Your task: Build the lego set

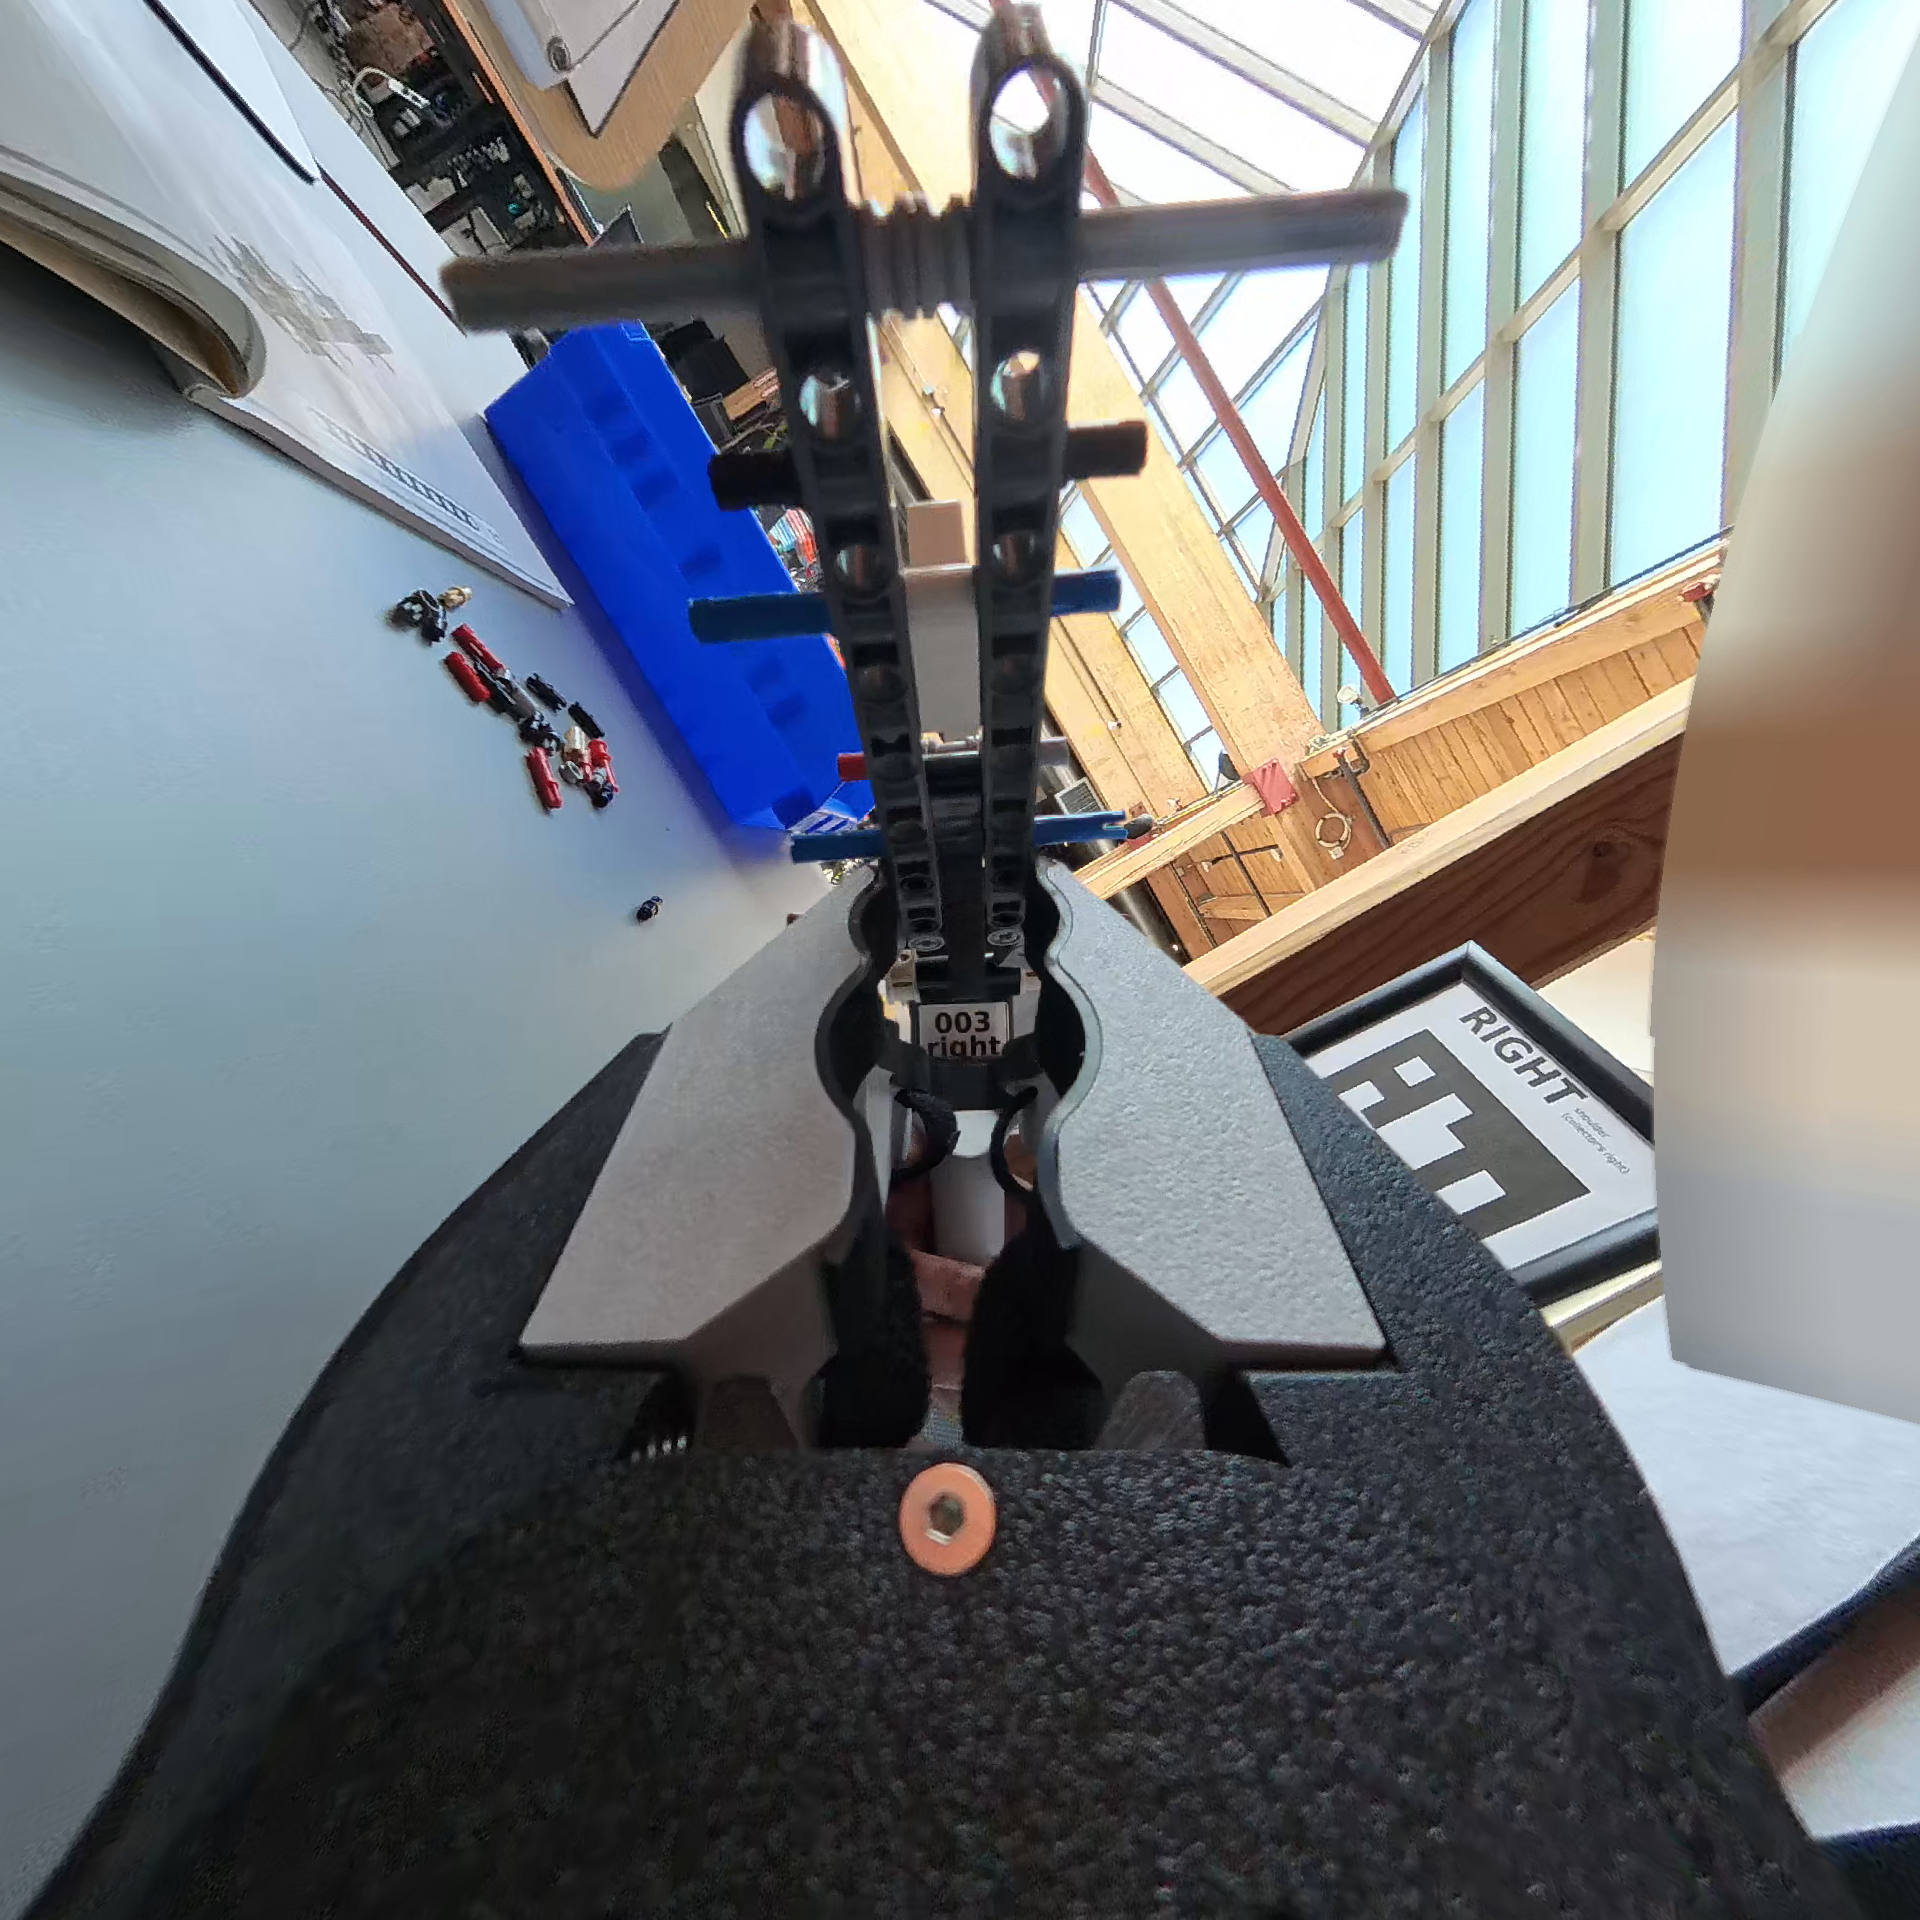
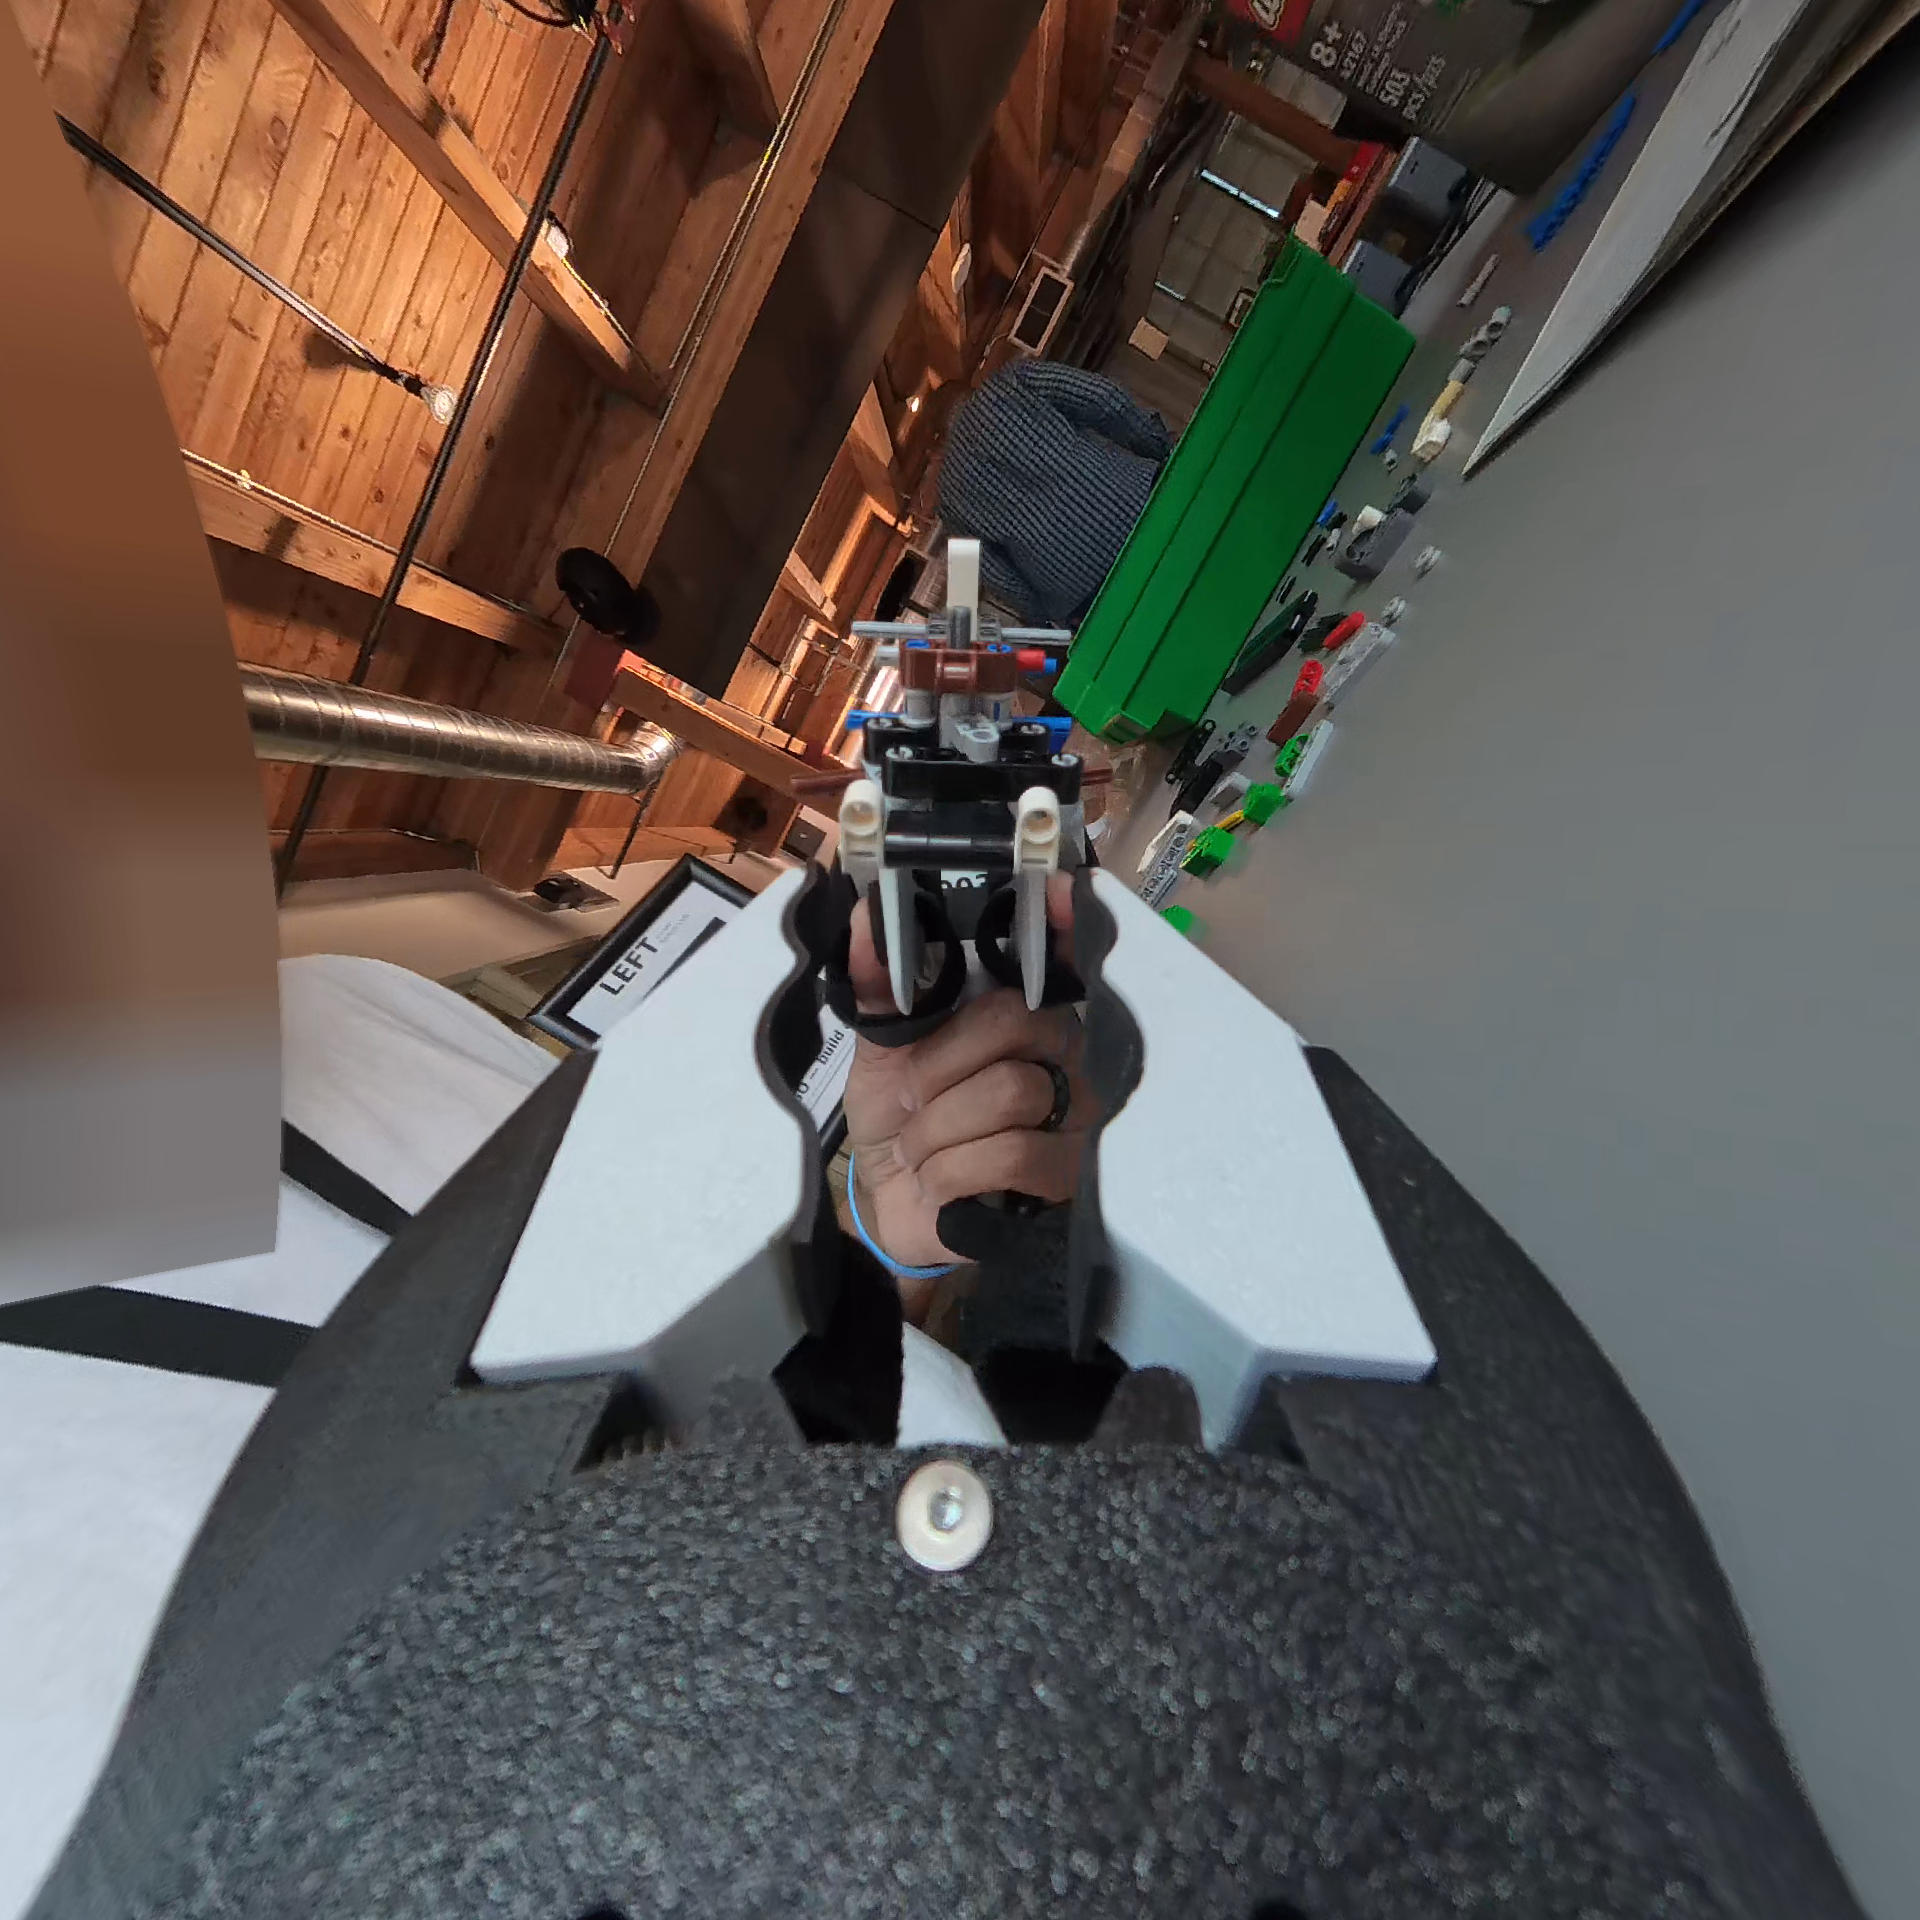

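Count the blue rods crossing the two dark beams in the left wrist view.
2 blue rods: one crosses the dark beams midway up, the other lower, near their base. More may be hidden behind.

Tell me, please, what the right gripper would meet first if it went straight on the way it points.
Most likely the toy brick assembly: it stands dead ahead, right at the fingertips of the right gripper. A hand shows behind it, though depth is hard to judge.

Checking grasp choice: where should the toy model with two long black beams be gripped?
Probably pinch the toy model across the outer faces of its parallel beams at the bare lower end, coming in lengthwise; pins jut sideways higher up.
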The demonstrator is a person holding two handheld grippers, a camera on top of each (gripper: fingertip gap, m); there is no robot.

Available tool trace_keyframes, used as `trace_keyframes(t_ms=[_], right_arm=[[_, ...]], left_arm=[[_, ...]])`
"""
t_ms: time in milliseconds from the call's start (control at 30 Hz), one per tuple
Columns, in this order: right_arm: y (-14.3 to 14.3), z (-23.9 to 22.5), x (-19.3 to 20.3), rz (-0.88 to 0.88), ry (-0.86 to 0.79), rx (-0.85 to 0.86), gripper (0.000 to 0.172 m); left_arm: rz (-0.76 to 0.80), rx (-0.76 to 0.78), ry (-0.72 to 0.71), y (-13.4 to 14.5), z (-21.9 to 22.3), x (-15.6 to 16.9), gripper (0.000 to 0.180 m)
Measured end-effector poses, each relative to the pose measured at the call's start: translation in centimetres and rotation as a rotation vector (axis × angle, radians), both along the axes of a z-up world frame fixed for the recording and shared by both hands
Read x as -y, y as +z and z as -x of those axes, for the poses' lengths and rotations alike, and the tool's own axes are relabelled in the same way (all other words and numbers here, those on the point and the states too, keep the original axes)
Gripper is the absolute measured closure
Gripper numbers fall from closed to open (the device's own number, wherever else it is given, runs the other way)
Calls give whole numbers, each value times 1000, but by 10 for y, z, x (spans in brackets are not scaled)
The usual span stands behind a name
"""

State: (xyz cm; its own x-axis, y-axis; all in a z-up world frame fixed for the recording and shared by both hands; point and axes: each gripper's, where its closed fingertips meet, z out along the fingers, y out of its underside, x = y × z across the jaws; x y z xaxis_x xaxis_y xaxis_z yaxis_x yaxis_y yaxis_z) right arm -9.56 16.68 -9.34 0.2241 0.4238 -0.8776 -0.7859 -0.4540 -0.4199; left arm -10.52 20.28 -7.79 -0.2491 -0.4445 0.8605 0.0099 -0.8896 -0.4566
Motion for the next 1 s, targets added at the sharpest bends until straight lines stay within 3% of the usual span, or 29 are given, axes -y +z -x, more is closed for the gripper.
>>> trace_keyframes(t_ms=[67,233,400,667,733,767,1000], right_arm=[[2,-6,5,-18,-16,26,116],[-1,-13,14,3,-30,204,116],[17,-1,10,-9,8,230,108],[10,4,5,3,53,179,112],[13,9,8,-15,89,187,130],[14,9,9,-12,89,194,131],[4,-6,13,28,-50,400,131]], left_arm=[[16,9,-1,1,1,-4,158],[31,25,-36,2,1,1,158],[9,27,-44,3,0,4,158],[-44,73,-86,11,3,16,158],[-39,80,-92,11,3,16,158],[-32,85,-102,12,2,17,158],[58,-20,-197,-4,-10,20,157]])
